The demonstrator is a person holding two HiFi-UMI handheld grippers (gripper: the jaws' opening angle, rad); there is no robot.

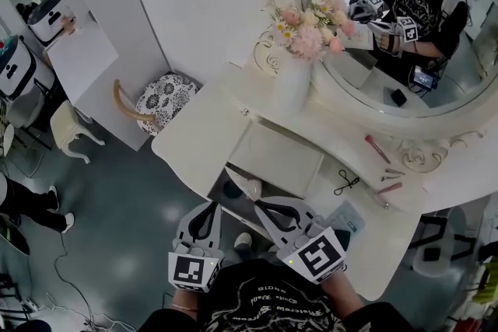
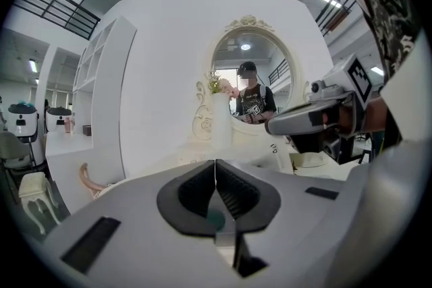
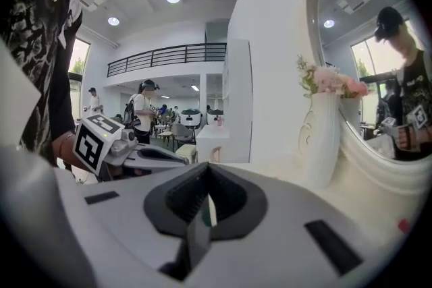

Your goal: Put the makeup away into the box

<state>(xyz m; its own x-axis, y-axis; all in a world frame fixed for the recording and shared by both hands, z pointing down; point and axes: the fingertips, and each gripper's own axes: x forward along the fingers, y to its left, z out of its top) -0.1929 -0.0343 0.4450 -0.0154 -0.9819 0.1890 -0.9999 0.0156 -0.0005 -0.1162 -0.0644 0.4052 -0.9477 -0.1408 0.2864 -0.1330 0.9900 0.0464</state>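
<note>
Makeup sits on the right end of the table (image 1: 194, 142), below the mirror (image 1: 436, 82). We count a red stick (image 1: 377, 148), a dark scissor-handled tool that is likely an eyelash curler (image 1: 346, 183), a pink stick (image 1: 388, 189) and a flat packet (image 1: 347, 215). None of it is in the box yet. We take the box to be the pale rectangular tray (image 1: 276, 159), which lies left of these items and just in front of the flower vase (image 1: 292, 82).

Key relation: all the makeup lies ahead and to the right of both tongs. The right tongs (image 1: 264, 207) are the nearer pair, with the packet and the curler closest to them. The left tongs (image 1: 208, 207) are nearer to the box than to any item. The red stick's long axis runs diagonally from upper left to lower right in the head view. The pink stick slants the other way, so we judge that each would need its own wrist turn.

Tongs state: both pairs are clenched tip to tip and carry nothing.

View comparison: only the head view shows the makeup and the box together. Each gripper view confirms the clenched tips, which the head view leaves unclear. The gripper views otherwise show only vase, mirror and the other gripper. A red fleck at the right gripper view's edge is too small to name.
</note>
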